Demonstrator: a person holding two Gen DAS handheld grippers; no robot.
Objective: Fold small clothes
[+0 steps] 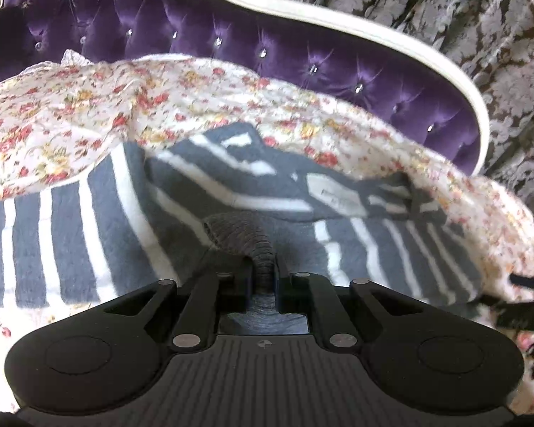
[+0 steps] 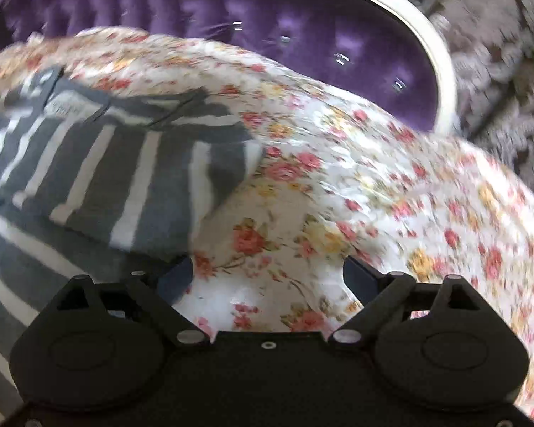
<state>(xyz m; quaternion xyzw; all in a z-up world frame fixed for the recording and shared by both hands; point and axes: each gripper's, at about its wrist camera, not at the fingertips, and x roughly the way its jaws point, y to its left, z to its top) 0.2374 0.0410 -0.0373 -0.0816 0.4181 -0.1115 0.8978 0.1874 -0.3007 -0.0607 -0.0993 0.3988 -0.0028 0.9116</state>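
A small grey-and-white striped garment lies on a floral bedspread. My left gripper is shut on the garment's grey ribbed cuff, which bunches up between the jaws. In the right wrist view the garment lies at the left, with a sleeve folded across it. My right gripper is open and empty over the floral bedspread, just right of the garment's edge. The right gripper also shows at the far right of the left wrist view. The right wrist view is blurred.
A purple tufted headboard with a white frame stands behind the bed. A grey patterned curtain hangs at the right. The bedspread's edge drops off at the right.
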